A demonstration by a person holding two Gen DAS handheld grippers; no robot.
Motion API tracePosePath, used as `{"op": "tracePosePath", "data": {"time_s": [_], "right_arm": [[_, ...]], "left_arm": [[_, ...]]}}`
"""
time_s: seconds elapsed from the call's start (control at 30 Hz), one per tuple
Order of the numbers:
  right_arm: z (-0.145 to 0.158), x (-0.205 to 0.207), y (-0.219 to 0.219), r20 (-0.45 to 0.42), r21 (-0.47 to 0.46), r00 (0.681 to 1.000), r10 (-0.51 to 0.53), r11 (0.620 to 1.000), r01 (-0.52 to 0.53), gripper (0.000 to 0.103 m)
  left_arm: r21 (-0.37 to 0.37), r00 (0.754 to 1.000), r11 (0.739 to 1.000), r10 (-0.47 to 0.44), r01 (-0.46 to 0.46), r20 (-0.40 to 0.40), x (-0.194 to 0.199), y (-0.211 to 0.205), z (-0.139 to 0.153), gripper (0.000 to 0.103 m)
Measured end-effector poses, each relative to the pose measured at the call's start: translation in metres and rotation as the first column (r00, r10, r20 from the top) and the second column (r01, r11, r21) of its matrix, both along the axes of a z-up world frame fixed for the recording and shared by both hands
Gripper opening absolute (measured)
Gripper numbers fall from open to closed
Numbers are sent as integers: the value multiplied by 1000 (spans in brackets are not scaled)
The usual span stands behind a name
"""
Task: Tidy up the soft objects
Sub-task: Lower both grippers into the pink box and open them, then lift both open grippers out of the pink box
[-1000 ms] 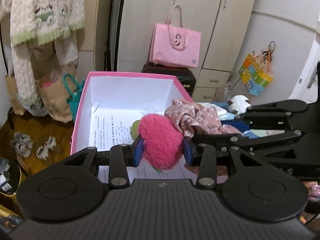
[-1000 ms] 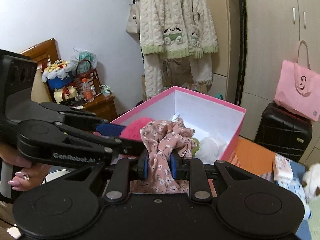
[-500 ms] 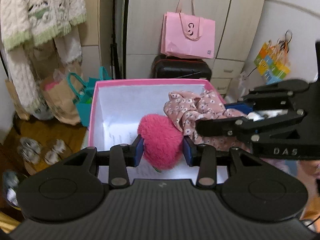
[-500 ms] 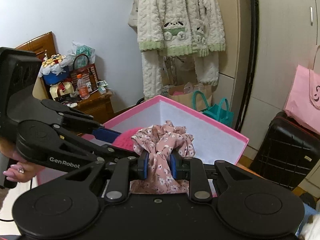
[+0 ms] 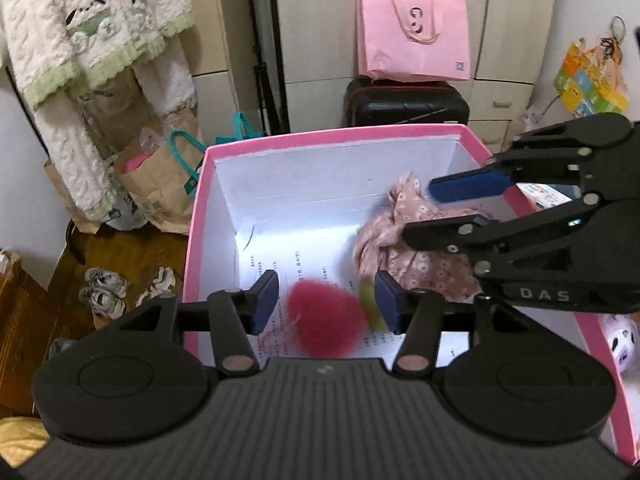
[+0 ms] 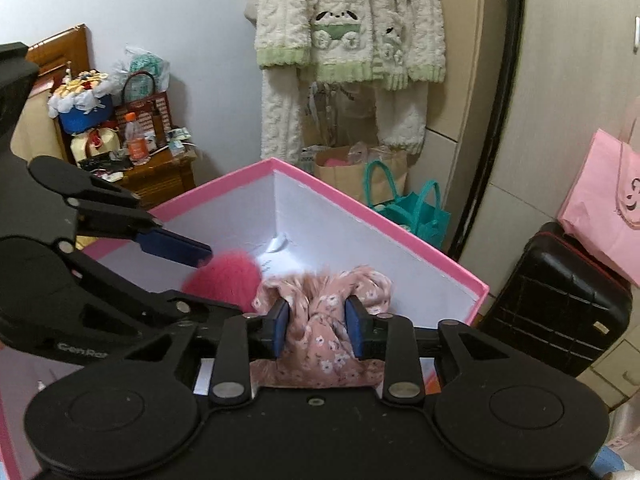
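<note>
Both grippers opening over the pink box (image 5: 196, 240): left gripper (image 5: 326, 300) fingers now spread, red fluffy ball (image 5: 326, 322) blurred, dropping toward the box floor. Right gripper (image 6: 318, 330) fingers widening too; floral fabric (image 6: 320, 320) sitting loosely between them, seemingly slipping free above the box. Looks like both items are getting stowed.

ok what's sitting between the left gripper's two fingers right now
In the left wrist view, the blurred pink pompom sits in the open left gripper, touching neither pad, above the pink box's paper-lined floor.
</note>
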State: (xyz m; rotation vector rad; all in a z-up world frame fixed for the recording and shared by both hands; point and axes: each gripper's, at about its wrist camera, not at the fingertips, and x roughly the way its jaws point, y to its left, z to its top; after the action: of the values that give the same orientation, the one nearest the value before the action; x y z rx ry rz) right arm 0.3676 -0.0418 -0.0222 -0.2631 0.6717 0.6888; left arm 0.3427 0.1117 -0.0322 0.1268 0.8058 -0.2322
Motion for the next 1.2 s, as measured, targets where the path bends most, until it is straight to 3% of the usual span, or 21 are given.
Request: {"op": "tracePosePath", "data": {"time_s": [0.07,0.2,0.47,1.2], "right_arm": [[0,0,-1,16,-15,1000,-24,1000,25,47],[5,-8,-10,28,6,999,-37,999,37,52],[23,-44,-21,28,-1,999,-24,1000,24,54],[63,-156,-38,57,-29,998,-6,1000,7,57]], "left_arm": [[4,1000,1000,3,-3,24,-4,1,2,62],[14,997,1000,-8,7,72,-17,2,11,64],[-4,998,999,-43,43,37,-45,6,25,69],[35,986,990,-141,138,92,-149,-13,70,79]]}}
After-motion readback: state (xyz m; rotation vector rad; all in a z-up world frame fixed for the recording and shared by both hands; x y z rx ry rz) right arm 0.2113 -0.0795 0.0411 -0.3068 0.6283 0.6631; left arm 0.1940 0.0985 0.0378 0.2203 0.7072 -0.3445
